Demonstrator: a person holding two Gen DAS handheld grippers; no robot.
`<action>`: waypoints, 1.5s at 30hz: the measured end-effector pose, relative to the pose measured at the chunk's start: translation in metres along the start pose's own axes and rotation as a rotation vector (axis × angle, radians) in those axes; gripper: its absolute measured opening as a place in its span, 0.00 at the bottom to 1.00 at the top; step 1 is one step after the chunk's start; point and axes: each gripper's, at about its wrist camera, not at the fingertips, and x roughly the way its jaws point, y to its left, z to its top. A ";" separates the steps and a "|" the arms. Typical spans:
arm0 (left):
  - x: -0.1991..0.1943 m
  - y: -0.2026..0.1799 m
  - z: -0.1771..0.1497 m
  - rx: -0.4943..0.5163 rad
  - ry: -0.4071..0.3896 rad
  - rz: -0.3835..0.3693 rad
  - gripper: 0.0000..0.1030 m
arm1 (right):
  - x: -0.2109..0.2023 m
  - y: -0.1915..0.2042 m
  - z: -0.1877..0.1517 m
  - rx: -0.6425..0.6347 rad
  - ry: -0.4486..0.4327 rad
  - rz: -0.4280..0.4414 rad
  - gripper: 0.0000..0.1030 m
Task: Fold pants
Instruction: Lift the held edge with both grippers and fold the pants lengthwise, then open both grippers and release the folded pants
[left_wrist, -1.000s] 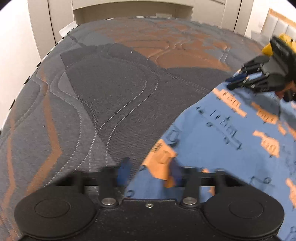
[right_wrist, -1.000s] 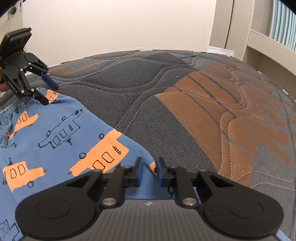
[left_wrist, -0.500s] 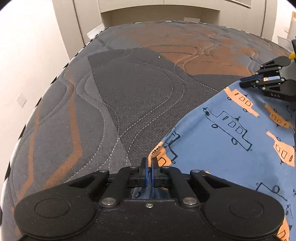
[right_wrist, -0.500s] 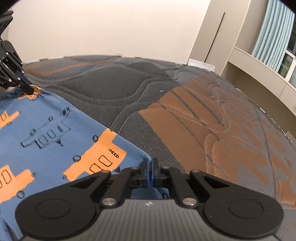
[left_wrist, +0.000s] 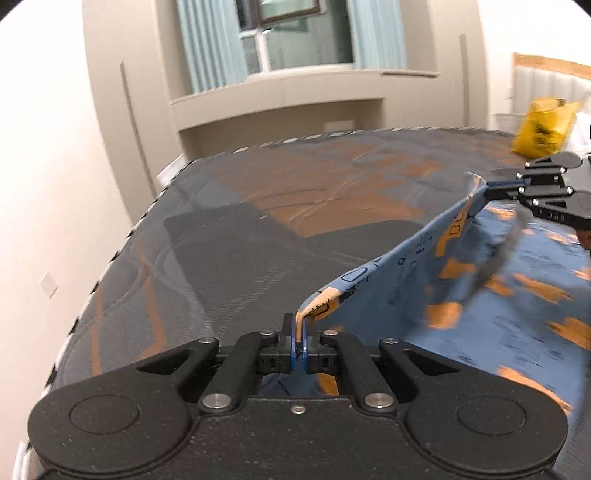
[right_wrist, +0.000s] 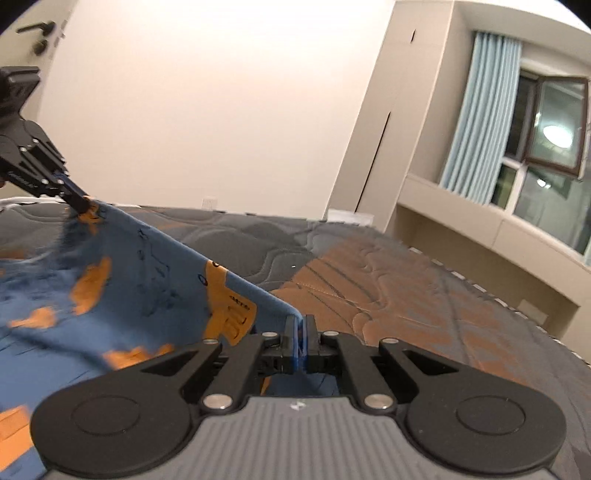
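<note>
The pants (left_wrist: 461, 295) are blue with orange vehicle prints and lie on a grey and orange quilted mattress (left_wrist: 240, 240). My left gripper (left_wrist: 300, 341) is shut on one corner of their edge and holds it lifted. My right gripper (right_wrist: 300, 341) is shut on the other corner of the same edge, also lifted. The edge runs taut between the two grippers, above the mattress. The right gripper shows in the left wrist view (left_wrist: 495, 184), and the left gripper shows in the right wrist view (right_wrist: 79, 201). The rest of the pants (right_wrist: 92, 295) hangs down to the mattress.
The mattress (right_wrist: 406, 295) stretches ahead of both grippers. A window with pale blue curtains (left_wrist: 295, 37) and a beige ledge stand beyond its far end. A yellow object (left_wrist: 543, 125) sits at the far right. A white wall (right_wrist: 203, 110) is on the left.
Both grippers closed on the pants edge, then rose and tilted up, lifting that edge off the mattress. The views now show the walls and window.
</note>
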 end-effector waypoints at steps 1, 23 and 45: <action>-0.010 -0.007 -0.006 0.006 -0.011 -0.019 0.02 | -0.019 0.007 -0.006 0.000 -0.010 -0.007 0.02; -0.051 -0.091 -0.124 0.166 0.129 -0.121 0.02 | -0.141 0.091 -0.090 0.053 0.189 -0.060 0.00; -0.064 -0.091 -0.118 0.099 0.105 -0.094 0.00 | -0.121 0.117 -0.101 -0.053 0.227 -0.004 0.09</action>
